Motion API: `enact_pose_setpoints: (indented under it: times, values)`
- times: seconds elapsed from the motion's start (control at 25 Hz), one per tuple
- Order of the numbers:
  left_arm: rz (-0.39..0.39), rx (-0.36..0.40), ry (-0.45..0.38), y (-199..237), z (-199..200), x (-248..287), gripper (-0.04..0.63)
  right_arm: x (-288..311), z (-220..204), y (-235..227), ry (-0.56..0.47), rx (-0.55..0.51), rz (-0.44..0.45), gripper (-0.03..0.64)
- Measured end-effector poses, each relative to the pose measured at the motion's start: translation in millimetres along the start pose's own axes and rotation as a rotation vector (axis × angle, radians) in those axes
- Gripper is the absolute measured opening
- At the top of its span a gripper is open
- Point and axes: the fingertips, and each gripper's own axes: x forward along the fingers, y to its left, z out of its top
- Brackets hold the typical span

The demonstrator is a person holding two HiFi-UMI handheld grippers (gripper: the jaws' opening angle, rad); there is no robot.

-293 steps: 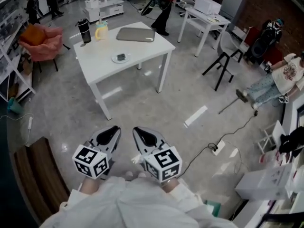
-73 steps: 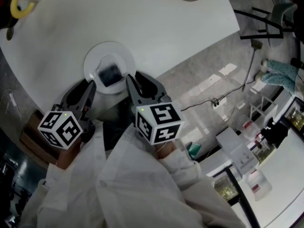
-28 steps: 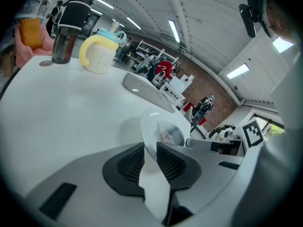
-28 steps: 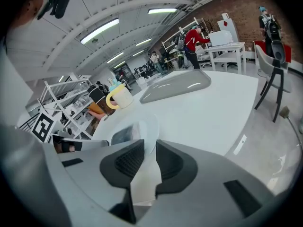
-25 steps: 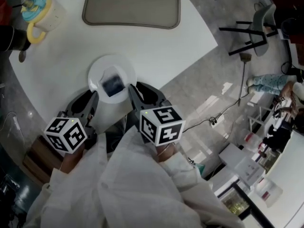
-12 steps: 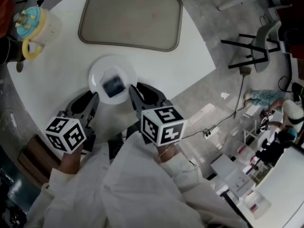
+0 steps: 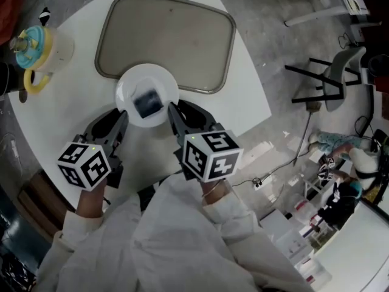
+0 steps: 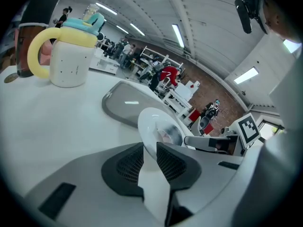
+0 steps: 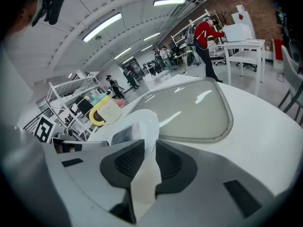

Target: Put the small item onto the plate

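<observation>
The small item point(image 7: 146, 104), dark and squarish, already lies on the plate point(image 7: 129, 87), just ahead of the 2 grippers and between them. The left gripper point(image 7: 120, 119) and right gripper point(image 7: 176, 111) each pinch the plate's near rim between their jaws, and the plate seems to overhang the edge of the tray point(image 7: 182, 35). To carry it well, hold both grips level and move them together, so the item cannot slide.
</observation>
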Motion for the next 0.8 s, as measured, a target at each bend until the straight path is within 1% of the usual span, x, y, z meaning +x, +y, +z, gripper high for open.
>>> enact_pose_setpoints:
  times: [0.16, 0.4, 0.6, 0.8]
  values:
    - [0.009, -0.010, -0.021, -4, 20, 22, 0.080, 8, 25, -17, -0.004, -0.016, 0.002, 0.080]
    - [0.023, 0.009, -0.060, -8, 55, 54, 0.080, 20, 63, -40, -0.023, -0.030, 0.007, 0.080]
    - [0.036, 0.007, -0.079, -11, 72, 77, 0.080, 31, 86, -60, -0.032, -0.045, 0.006, 0.080]
    - [0.058, -0.001, -0.090, -5, 87, 94, 0.080, 46, 103, -70, -0.028, -0.064, 0.014, 0.080]
